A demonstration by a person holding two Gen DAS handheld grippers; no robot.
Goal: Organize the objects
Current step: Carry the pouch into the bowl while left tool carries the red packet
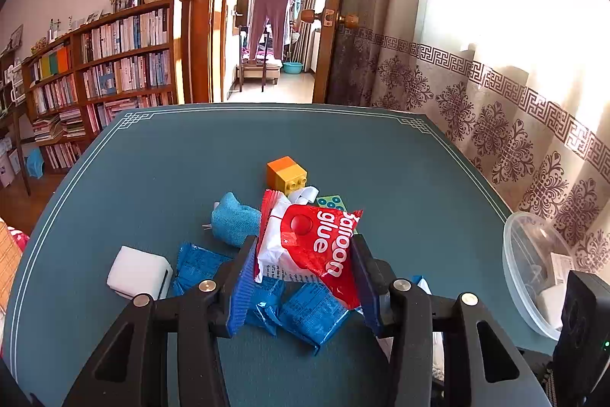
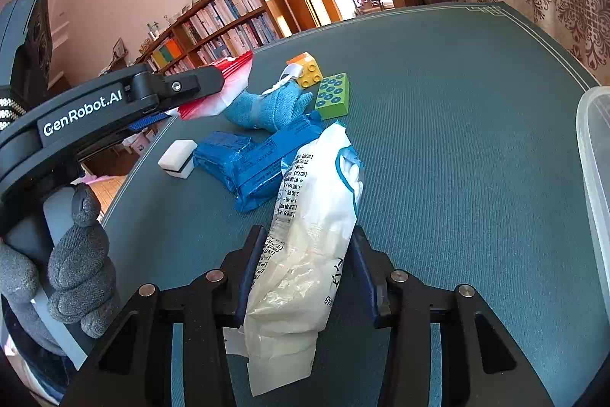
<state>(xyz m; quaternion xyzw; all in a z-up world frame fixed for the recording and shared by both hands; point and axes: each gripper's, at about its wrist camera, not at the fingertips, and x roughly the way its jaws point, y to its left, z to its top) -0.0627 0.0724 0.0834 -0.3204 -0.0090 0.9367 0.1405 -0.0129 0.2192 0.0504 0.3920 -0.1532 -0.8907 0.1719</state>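
My left gripper is shut on a red and white "balloon glue" packet and holds it above the pile; the packet also shows in the right wrist view. My right gripper is shut on a white plastic packet that trails onto the table. Below lie blue packets, a blue cloth, a white block, an orange-yellow brick and a green brick.
A clear plastic container stands at the table's right edge, its rim also in the right wrist view. The teal table mat has a curtain on the right and a bookshelf beyond on the left.
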